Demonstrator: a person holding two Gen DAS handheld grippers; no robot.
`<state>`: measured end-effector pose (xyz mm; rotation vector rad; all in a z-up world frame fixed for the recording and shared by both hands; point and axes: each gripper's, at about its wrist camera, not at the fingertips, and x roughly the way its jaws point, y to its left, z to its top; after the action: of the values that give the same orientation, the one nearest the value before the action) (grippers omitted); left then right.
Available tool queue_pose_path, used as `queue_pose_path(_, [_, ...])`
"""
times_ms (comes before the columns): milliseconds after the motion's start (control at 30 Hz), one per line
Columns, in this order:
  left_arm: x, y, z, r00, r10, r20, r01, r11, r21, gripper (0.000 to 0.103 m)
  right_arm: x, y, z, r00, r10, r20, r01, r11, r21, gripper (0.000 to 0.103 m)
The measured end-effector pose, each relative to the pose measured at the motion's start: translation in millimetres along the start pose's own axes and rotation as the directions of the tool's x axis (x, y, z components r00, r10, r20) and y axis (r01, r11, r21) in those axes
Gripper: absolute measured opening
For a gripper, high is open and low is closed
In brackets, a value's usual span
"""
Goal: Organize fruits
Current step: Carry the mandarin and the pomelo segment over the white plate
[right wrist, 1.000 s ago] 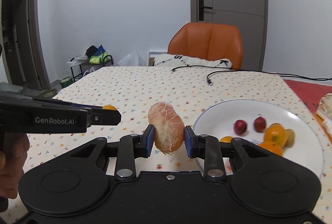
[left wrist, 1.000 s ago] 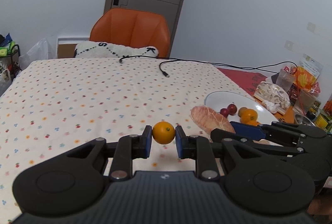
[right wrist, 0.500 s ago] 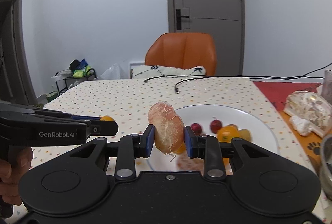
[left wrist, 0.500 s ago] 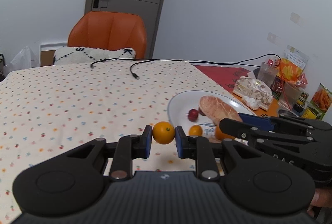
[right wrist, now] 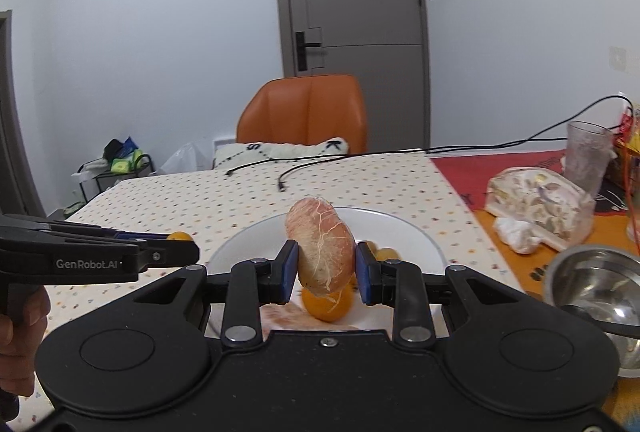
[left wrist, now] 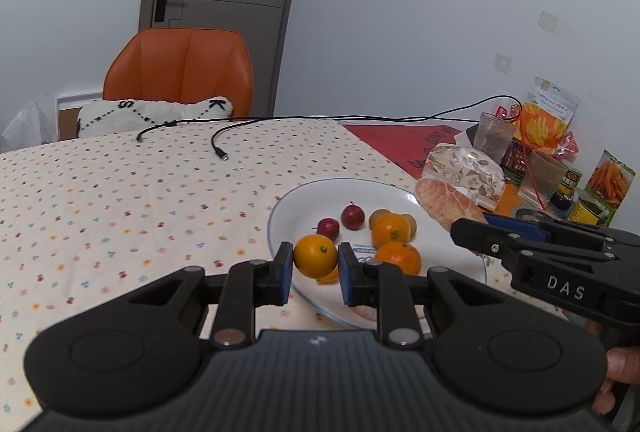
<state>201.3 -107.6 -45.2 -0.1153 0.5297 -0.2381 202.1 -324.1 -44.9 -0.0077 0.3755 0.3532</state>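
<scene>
My left gripper (left wrist: 312, 266) is shut on a small orange (left wrist: 315, 256), held over the near left rim of the white plate (left wrist: 288, 216). On the plate lie two small red fruits (left wrist: 353, 216), oranges (left wrist: 391, 230) and a brownish fruit. My right gripper (right wrist: 322, 270) is shut on a peeled pink pomelo segment (right wrist: 320, 246), held upright above the plate (right wrist: 404, 228); an orange (right wrist: 328, 306) and another pink segment lie below it. The right gripper shows in the left wrist view as a black body (left wrist: 560, 264) at the right; the left gripper's side (right wrist: 92, 260) shows in the right wrist view.
A dotted tablecloth (left wrist: 120, 199) covers the table, with black cables (left wrist: 216, 147) at the far side. An orange chair (left wrist: 180, 71) with a white cushion stands behind. At the right are a wrapped nougat block (right wrist: 540, 203), plastic cups (right wrist: 588, 155), snack bags, cans and a steel bowl (right wrist: 596, 280).
Both grippers have moved right with their fruit, from beside the plate to over it. The orange and the pomelo segment stay gripped.
</scene>
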Motion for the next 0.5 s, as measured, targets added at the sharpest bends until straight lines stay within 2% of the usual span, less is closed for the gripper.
queue_pose_path(500, [25, -9, 5, 1.0, -0.014, -0.01, 0.014, 1.0, 0.002, 0.022, 13, -31, -11, 0.997, -0.068, -0.027, 0.069, 0.996, 0.049, 0.029])
